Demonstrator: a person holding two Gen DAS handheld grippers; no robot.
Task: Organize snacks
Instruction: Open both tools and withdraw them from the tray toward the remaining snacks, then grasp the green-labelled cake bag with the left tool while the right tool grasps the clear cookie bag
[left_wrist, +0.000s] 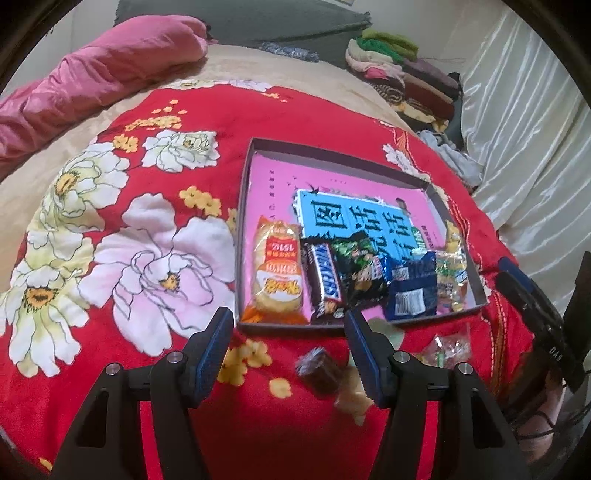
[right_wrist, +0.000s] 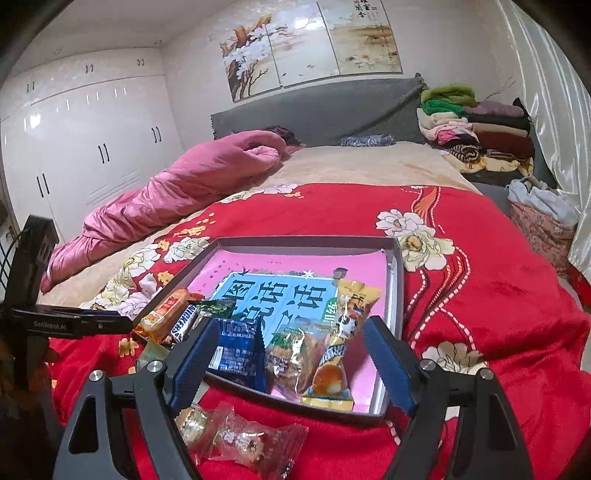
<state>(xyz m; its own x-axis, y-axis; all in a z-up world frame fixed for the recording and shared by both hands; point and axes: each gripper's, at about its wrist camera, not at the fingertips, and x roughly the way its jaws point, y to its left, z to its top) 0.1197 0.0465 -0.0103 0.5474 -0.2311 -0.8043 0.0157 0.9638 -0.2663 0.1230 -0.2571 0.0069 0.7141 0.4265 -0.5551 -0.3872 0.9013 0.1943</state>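
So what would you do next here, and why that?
Probably lower the right gripper onto the clear-wrapped candies and close. Its jaws stand open just above them, and they lie on the red blanket outside the tray, where the other snacks already sit in a row.

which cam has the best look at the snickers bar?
Left wrist: the Snickers bar lies in the box with its whole wrapper and logo visible. Right wrist shows it only at the box's left edge, foreshortened and partly hidden by neighbouring packets.
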